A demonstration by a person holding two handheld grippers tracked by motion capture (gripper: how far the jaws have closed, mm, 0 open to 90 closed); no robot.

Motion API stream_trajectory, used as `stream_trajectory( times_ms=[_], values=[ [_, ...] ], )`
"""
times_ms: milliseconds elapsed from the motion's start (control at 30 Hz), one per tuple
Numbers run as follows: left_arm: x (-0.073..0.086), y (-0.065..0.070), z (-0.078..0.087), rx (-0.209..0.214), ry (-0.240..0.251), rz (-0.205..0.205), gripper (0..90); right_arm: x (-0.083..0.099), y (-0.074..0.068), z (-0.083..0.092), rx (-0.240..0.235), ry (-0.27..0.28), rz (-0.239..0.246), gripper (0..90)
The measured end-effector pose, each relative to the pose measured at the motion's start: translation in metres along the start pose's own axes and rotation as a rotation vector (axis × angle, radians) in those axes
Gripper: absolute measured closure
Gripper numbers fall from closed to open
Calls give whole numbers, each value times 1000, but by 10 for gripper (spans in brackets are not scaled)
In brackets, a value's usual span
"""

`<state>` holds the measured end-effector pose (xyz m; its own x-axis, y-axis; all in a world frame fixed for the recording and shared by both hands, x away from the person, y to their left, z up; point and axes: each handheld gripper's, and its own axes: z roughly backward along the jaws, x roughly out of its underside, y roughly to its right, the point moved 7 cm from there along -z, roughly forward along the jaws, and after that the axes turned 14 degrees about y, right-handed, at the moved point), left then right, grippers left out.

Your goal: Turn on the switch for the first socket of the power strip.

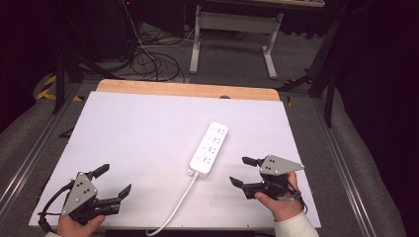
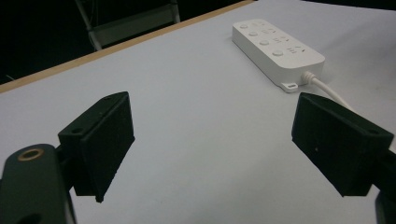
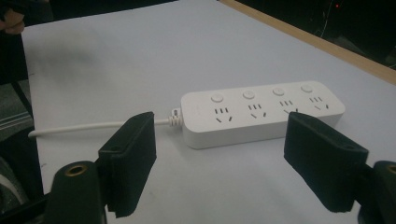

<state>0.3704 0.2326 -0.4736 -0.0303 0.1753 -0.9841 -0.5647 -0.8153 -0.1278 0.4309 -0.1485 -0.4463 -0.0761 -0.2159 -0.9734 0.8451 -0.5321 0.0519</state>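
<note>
A white power strip (image 1: 209,148) lies at a slant near the middle of the white table top (image 1: 138,133); its white cable (image 1: 174,207) runs off the near edge. In the right gripper view the power strip (image 3: 261,114) lies just beyond the open jaws, sockets and round buttons facing up. My right gripper (image 1: 242,172) is open, a little right of the strip's cable end, holding nothing. My left gripper (image 1: 113,180) is open at the near left corner, well apart from the strip. In the left gripper view the power strip (image 2: 275,49) lies far off at upper right.
A wooden strip (image 1: 188,90) edges the table's far side. Beyond it stand a white table frame (image 1: 232,39) and a tangle of cables (image 1: 153,61) on the floor. Grey carpet flanks both sides of the table.
</note>
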Motion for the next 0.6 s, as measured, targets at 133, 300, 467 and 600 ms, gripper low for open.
stream_trajectory(
  times_ms=[133,300,467,600],
  values=[
    [0,0,0,1,-1,0,136,-8,0,-7,-8,2,9,262],
    [0,0,0,1,-1,-1,137,-15,0,-16,-18,-3,13,263],
    [0,0,0,2,-2,-2,136,-20,1,-24,-26,3,11,266],
    [0,0,0,2,-1,-3,137,-26,1,-33,-36,-4,20,268]
  ],
)
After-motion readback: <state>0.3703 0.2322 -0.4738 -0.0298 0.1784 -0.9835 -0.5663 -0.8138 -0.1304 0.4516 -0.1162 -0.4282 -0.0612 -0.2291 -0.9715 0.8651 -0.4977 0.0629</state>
